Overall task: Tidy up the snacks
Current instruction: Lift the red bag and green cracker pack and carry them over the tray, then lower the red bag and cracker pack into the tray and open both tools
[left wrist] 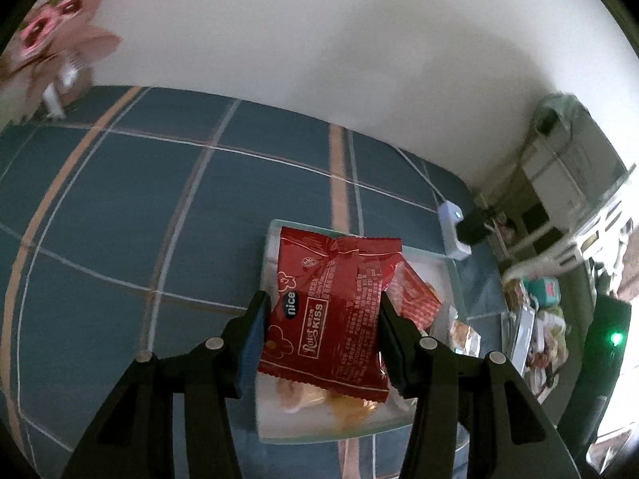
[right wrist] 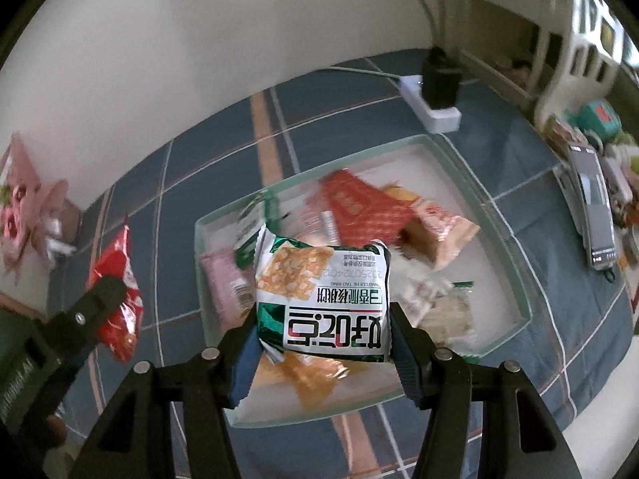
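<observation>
Left tongs (left wrist: 321, 335) pinch a red packet (left wrist: 331, 315), right tongs (right wrist: 321, 343) a green-white packet (right wrist: 323, 299), above the snack-filled glass tray (right wrist: 499, 239).

A blue cloth-covered surface (left wrist: 120, 207) crossed by thin white lines and wider tan stripes spreads ahead of the tongs and to their left. Beyond it rises a plain off-white wall (left wrist: 319, 40), evenly lit by soft daylight. Far ahead and to the right, a white power strip (right wrist: 433, 109) lies on the cloth with a black plug-in adapter (right wrist: 439, 80) standing in it and a cable running off along the wall. At the far left a pink floral paper bouquet (right wrist: 24, 203) leans by the wall. To the right, white slatted furniture (right wrist: 575, 40) stands past the edge, blurred.
</observation>
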A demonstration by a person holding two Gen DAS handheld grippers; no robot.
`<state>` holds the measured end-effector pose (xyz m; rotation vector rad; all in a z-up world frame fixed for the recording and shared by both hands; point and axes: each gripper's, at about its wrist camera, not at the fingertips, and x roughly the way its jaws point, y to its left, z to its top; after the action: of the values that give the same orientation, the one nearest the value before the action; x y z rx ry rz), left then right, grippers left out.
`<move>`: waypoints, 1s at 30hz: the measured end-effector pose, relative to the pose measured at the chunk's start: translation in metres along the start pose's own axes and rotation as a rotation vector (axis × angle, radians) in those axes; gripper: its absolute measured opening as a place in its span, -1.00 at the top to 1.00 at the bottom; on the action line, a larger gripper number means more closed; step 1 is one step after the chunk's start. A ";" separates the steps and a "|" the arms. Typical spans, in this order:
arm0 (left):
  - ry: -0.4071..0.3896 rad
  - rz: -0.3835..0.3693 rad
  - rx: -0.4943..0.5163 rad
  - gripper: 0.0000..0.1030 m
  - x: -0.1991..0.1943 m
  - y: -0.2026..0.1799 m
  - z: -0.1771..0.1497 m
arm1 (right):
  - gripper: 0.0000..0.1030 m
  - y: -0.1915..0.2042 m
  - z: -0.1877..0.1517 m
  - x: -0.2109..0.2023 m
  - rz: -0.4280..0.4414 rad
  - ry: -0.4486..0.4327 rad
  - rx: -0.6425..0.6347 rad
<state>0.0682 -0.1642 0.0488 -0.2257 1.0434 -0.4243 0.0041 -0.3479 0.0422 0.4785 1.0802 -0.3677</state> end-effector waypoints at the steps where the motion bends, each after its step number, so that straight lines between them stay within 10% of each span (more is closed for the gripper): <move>1: 0.006 -0.004 0.011 -0.03 0.004 -0.005 0.000 | -0.19 -0.006 0.002 -0.001 -0.009 -0.003 0.012; 30: 0.152 -0.101 -0.017 -0.04 0.077 -0.015 -0.001 | -0.19 -0.020 0.007 0.031 -0.059 0.090 0.009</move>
<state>0.0975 -0.2117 -0.0064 -0.2653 1.1880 -0.5304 0.0121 -0.3703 0.0131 0.4756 1.1825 -0.4064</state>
